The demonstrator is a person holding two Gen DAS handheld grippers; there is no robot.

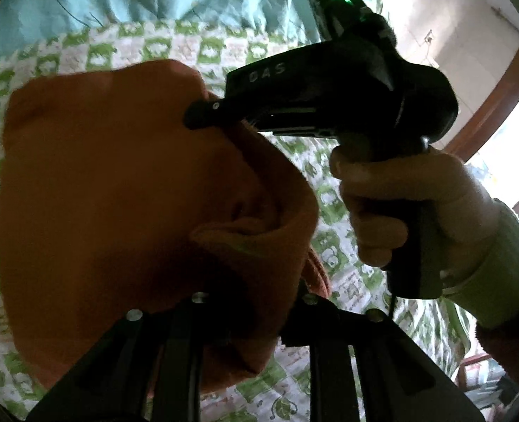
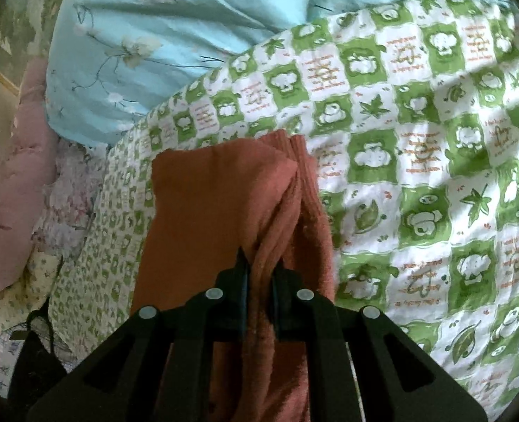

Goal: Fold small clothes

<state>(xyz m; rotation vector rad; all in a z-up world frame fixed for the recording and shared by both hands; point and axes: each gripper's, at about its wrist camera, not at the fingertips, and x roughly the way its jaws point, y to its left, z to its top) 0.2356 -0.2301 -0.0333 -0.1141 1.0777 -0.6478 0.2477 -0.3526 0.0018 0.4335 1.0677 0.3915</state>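
Over a green-and-white checked quilt (image 2: 417, 161), a rust-orange garment (image 2: 203, 211) is held up between two hand-held grippers. In the right wrist view it hangs from the bottom centre toward twelve o'clock, with a ribbed edge (image 2: 303, 161) turned up at its far end and a bunch of cloth pinched between the closed fingers of the right gripper (image 2: 261, 270). In the left wrist view the garment (image 1: 119, 193) fills the nine o'clock half of the frame; the left gripper (image 1: 252, 302) is seen at six o'clock with cloth gathered between its fingers, and it is judged to be clamped on the fabric, though the tips are hidden by the folds. The right gripper (image 1: 203, 114), held by a hand (image 1: 410, 204) at three o'clock, bites the garment's upper edge.

The work is judged to be at an early or middle stage: the garment is lifted and partly doubled, but no flat, finished fold is laid on the quilt.

The letters "DAS" (image 1: 267, 72) can be read on the right gripper's body. Orange writing is printed in the quilt's white squares, too small to be read. A pale blue flowered bedcover (image 2: 175, 35) lies at twelve o'clock.
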